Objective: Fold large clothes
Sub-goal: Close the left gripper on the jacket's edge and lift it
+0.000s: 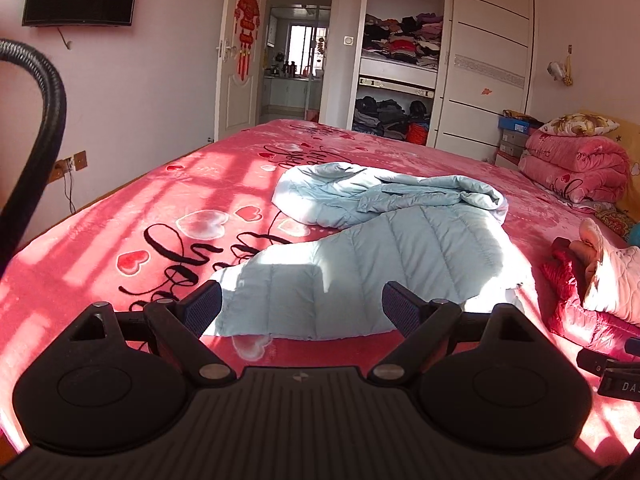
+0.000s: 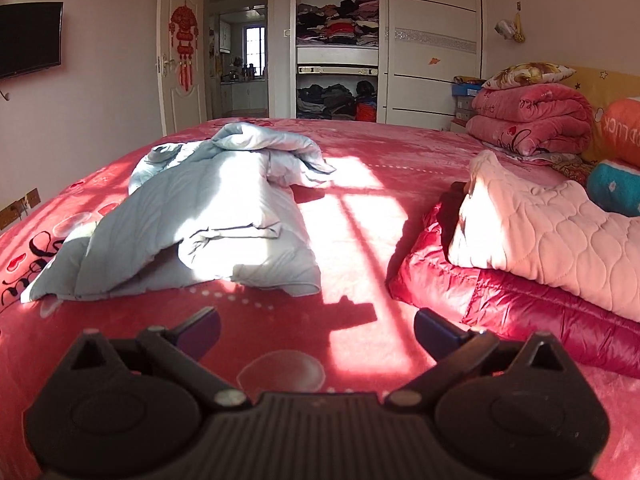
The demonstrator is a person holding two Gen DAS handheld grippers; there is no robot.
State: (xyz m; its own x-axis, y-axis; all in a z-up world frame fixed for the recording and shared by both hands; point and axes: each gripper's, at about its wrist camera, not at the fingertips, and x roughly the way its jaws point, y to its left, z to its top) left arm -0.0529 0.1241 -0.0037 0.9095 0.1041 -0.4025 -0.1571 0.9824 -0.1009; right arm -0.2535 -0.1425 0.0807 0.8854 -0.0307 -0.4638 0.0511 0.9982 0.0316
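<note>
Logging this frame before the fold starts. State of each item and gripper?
Left gripper: open, empty, just above the jacket's near edge.
Right gripper: open, empty, over bare bedspread.
Light blue jacket: crumpled, unfolded, on the bedspread.
Red jacket: lying flat under the pink one.
Pink quilted garment: heaped on top.
Wardrobe: open, shelves full.

A wide bed (image 2: 360, 152) covered by a red plush blanket (image 1: 120, 216), printed with hearts and black script, carries everything. A pale blue quilted down coat (image 1: 360, 248) lies crumpled near its middle, and well apart to the right a glossy red puffer jacket (image 2: 520, 304) lies flat with a pink quilted garment (image 2: 552, 232) on top of it. By the headboard sit a folded pink comforter (image 2: 532, 120) and some cushions (image 2: 616, 188).
</note>
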